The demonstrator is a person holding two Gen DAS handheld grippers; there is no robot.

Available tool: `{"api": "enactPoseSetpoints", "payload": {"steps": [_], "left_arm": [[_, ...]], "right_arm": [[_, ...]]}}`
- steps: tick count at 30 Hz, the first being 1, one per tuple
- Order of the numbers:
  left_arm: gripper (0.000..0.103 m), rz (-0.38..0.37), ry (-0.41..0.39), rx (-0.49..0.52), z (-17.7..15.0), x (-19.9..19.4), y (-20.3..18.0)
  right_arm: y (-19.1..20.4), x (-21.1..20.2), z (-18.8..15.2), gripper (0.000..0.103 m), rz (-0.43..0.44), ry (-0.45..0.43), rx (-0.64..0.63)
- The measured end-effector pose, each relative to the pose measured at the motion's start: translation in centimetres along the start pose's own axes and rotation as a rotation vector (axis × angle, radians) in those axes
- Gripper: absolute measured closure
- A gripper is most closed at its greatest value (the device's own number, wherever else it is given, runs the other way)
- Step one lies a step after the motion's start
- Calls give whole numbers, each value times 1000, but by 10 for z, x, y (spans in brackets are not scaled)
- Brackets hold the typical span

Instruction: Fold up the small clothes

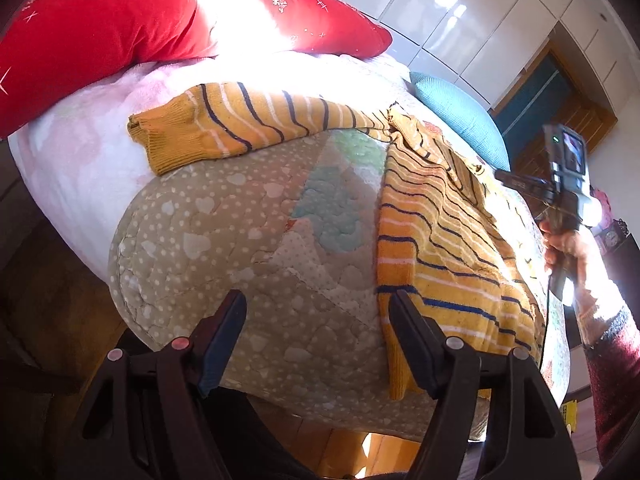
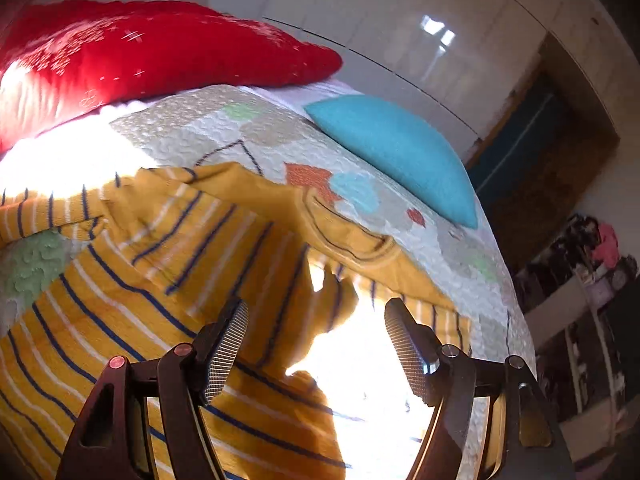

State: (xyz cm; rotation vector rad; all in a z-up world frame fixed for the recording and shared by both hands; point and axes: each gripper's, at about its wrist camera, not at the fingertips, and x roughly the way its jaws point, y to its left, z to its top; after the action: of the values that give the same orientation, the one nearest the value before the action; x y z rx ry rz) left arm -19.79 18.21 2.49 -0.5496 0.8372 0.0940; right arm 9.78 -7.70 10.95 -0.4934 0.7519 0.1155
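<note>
The left gripper (image 1: 318, 344) stands wide with nothing between its pads, over bare patchwork quilt (image 1: 240, 240). Just to its right lies the striped yellow sweater (image 1: 440, 248), one sleeve (image 1: 224, 128) stretched ahead and to the left. The right gripper (image 2: 316, 344) is also spread wide and empty above the sweater's sunlit folds, the collar just ahead of it. From the left view, a hand (image 1: 564, 244) in a dark red sleeve grips that tool's handle, tilted downward. Beyond lie a red pillow (image 1: 120, 32) and a teal cushion (image 2: 400, 152) before white wardrobe doors (image 1: 480, 12).
</note>
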Motion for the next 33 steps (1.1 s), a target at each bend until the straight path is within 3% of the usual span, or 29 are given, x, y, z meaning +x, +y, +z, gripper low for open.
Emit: {"api": "enactPoseSetpoints", "payload": {"steps": [4, 9, 13, 18, 19, 20, 21, 22, 26, 29, 31, 33], "left_arm": [[30, -3, 9, -5, -2, 0, 1], [30, -6, 7, 11, -3, 0, -2], [30, -10, 8, 26, -3, 2, -9], [30, 17, 23, 42, -4, 3, -11], [30, 26, 28, 40, -4, 4, -10], [30, 37, 31, 39, -4, 4, -9], [30, 50, 33, 37, -4, 4, -8], [30, 63, 34, 35, -4, 5, -7], [30, 90, 38, 16, 1, 8, -2], [30, 86, 36, -3, 4, 10, -1], [30, 67, 35, -21, 6, 10, -2], [30, 65, 31, -19, 7, 9, -5]], "right_arm": [[-98, 1, -42, 28, -22, 86, 227], [-189, 2, -94, 26, 55, 155, 566], [-202, 30, -113, 26, 169, 211, 712], [-181, 83, -111, 26, 188, 284, 721], [-176, 94, -110, 36, 205, 297, 723], [-172, 100, -110, 54, 243, 298, 729], [-168, 104, -109, 85, 297, 290, 731], [-165, 103, -106, 86, 307, 286, 727], [-179, 91, -104, 93, 214, 258, 671], [-201, 93, -116, 102, 136, 281, 716], [-211, 98, -128, 102, 34, 322, 715], [-218, 103, -143, 102, 32, 348, 730]]}}
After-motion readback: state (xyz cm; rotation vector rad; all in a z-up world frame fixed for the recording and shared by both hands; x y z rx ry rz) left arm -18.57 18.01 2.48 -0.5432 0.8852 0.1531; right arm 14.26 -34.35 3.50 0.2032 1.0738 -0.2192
